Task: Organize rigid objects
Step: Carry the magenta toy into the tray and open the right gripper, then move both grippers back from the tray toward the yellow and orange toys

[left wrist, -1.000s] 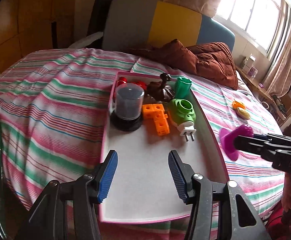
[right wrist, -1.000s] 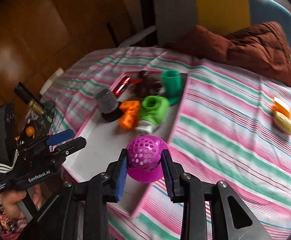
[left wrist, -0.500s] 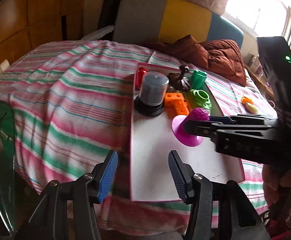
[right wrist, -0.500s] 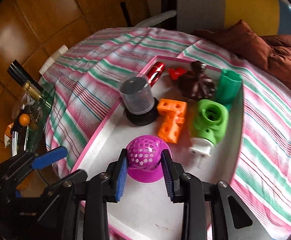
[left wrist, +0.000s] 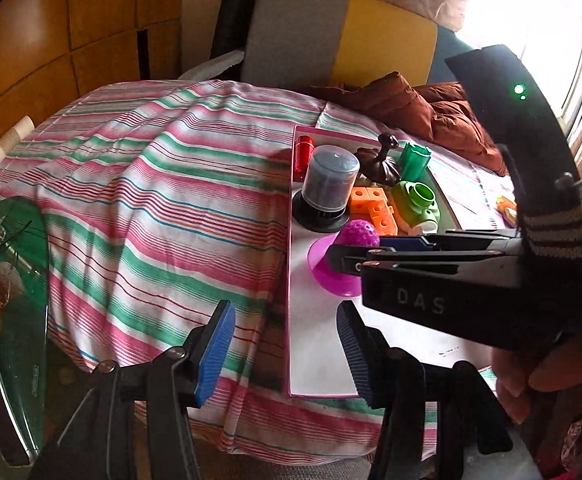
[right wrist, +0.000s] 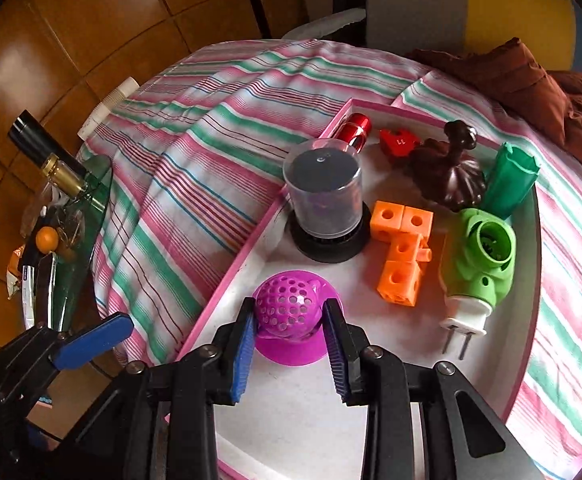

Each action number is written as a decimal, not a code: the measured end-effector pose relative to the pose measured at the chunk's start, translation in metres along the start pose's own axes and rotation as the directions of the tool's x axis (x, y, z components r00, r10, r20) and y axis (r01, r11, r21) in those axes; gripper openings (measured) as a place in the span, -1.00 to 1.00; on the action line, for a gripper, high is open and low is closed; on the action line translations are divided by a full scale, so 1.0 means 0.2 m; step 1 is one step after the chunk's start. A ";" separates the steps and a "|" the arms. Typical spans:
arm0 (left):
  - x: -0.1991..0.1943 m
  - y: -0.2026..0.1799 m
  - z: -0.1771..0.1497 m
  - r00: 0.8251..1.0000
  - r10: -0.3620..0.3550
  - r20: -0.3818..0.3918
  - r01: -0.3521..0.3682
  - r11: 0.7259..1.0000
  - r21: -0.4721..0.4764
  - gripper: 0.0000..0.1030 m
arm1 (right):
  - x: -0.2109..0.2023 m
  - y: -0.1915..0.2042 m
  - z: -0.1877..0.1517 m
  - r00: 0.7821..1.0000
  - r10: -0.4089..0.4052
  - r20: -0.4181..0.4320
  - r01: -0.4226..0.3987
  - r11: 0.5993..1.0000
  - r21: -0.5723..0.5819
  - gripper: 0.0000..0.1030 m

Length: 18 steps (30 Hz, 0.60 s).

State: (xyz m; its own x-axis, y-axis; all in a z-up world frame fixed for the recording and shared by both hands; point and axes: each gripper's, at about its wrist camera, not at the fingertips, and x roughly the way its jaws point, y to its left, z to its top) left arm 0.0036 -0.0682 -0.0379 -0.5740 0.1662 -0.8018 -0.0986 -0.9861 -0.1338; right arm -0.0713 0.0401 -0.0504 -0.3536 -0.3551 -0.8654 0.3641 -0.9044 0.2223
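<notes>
The right gripper (right wrist: 289,316) pinches the purple perforated strainer (right wrist: 287,308) over the pink-rimmed tray (right wrist: 227,276), the CD spindle case (right wrist: 325,200) at its 12 o'clock; the left gripper (left wrist: 285,338) hangs spread.

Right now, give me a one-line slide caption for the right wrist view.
Right gripper holds the perforated purple strainer low over the pink-rimmed tray, beside the orange blocks.

One tray (right wrist: 227,276) holds eight objects: one purple strainer (right wrist: 287,308), seven other pieces.
</notes>
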 end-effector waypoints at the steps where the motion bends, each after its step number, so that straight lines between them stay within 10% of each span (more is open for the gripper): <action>1: 0.00 0.00 0.00 1.000 0.001 0.001 -0.001 1.000 0.000 0.04 | 0.00 0.00 0.00 1.000 0.015 -0.003 -0.015 1.000 0.011 -0.01; 18: -0.03 -0.08 0.00 1.000 0.020 0.020 -0.022 0.998 0.065 0.04 | -0.40 -0.30 -0.16 0.987 -0.067 0.145 0.048 0.990 0.131 0.10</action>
State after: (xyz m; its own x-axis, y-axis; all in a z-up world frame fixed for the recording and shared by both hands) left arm 0.0090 -0.0534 -0.0315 -0.5919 0.1460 -0.7927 -0.1388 -0.9872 -0.0782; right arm -0.0368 0.1297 -0.0088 -0.4983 -0.3239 -0.8042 0.2306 -0.9437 0.2372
